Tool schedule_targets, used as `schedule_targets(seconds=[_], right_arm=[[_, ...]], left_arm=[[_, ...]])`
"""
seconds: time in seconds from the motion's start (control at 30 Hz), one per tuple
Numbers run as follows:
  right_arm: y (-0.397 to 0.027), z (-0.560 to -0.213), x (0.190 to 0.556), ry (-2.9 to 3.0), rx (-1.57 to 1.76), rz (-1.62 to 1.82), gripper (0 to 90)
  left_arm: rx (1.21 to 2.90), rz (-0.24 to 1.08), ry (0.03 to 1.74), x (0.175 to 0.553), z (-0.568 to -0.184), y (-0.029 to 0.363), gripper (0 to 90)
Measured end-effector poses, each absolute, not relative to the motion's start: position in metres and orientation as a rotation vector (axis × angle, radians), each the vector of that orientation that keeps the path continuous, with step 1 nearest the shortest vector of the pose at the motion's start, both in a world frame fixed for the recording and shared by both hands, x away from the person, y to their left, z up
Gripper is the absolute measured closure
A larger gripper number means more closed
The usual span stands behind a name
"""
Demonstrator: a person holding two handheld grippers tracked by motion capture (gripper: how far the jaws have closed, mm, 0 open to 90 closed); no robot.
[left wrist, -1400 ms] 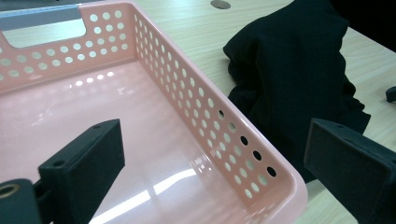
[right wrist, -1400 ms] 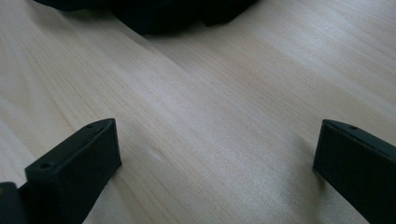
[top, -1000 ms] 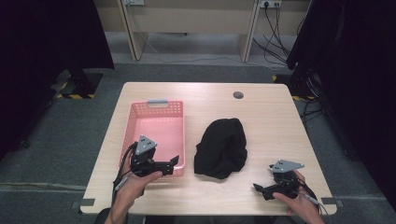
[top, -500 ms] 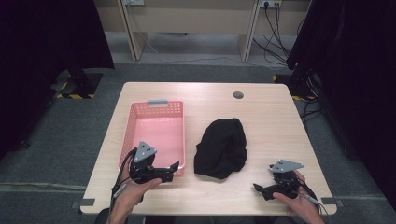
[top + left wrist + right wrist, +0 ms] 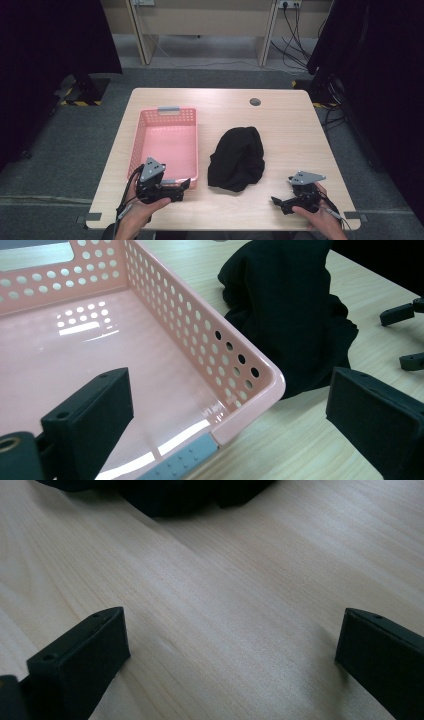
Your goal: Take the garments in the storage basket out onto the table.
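**Snag Risk at the Basket Corner Before Cloth Pickup**

The black cloth (image 5: 236,158) lies bunched on the table (image 5: 280,125), ahead of the left gripper (image 5: 182,186) past the pink basket (image 5: 167,116) corner, and ahead of the right gripper (image 5: 278,202). Both grippers stand with jaws wide apart, holding nothing. Probable fault: the left jaws straddle the basket's near corner, so a direct advance could catch the rim and drag the basket. A shallow pinch could lift one fold only. The left gripper view exposes this straddle (image 5: 272,382); the high view gives overall spacing
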State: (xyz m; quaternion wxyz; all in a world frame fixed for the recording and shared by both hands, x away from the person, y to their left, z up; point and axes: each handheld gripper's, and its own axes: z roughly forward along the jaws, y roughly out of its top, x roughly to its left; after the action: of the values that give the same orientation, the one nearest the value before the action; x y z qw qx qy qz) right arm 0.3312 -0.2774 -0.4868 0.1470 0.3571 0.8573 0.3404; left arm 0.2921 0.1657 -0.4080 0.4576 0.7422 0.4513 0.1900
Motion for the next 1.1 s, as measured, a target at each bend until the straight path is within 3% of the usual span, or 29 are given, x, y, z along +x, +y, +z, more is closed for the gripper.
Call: schedule_targets(seconds=[1.1], right_arm=[[-0.277,-0.487,0.331,2.465,1.028,0.981,0.8]], left_arm=[[1.853,0.430,1.069,0.259,-0.425,0.162,3.9]])
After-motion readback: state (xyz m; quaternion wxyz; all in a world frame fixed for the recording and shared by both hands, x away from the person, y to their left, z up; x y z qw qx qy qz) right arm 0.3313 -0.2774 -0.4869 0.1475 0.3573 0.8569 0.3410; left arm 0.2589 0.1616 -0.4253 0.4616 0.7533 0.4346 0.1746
